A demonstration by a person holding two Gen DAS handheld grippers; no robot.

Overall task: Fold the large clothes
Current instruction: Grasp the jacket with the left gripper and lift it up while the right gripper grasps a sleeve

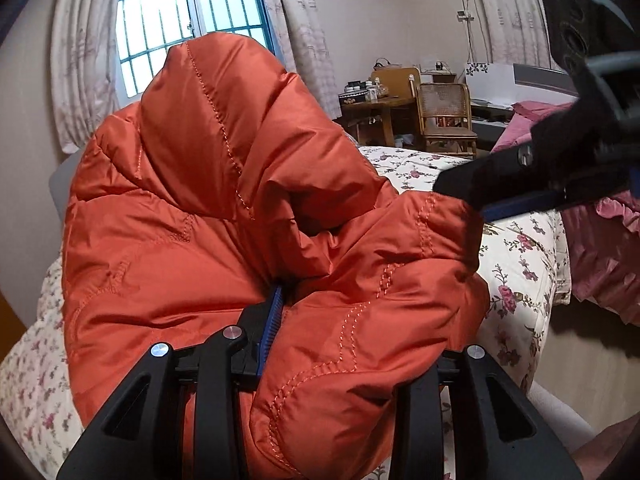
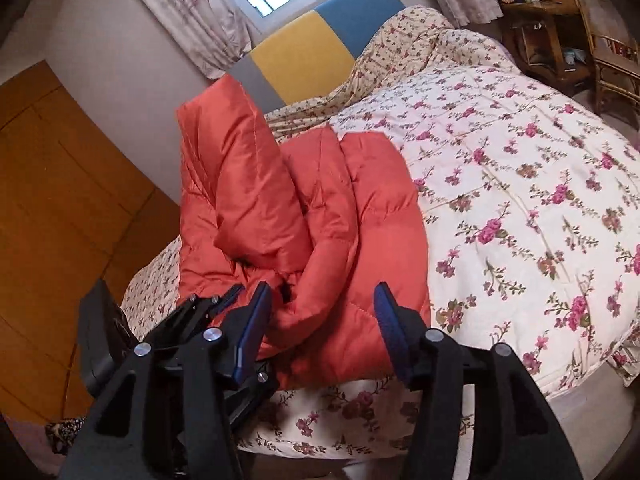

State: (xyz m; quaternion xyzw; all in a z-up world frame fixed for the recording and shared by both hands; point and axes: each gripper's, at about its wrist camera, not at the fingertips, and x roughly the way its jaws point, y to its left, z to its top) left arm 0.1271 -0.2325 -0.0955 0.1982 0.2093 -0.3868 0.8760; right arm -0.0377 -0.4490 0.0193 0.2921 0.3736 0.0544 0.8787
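With our left hand-held gripper (image 1: pixel 280 344) narrowly pinching a puffy fold of the orange down jacket (image 2: pixel 304 216) on the bed's (image 2: pixel 520 160) near left corner, and our right hand-held gripper (image 2: pixel 320 320) half open and empty just above it, we judge the fold mid-way, needing flattening next.

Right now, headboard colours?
Grey, yellow and blue panels on the headboard; shows best in the right wrist view.

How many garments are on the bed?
1: the orange puffer jacket, bunched at the left-hand edge of the flowered bed, one part raised. Others may be hidden beneath it.
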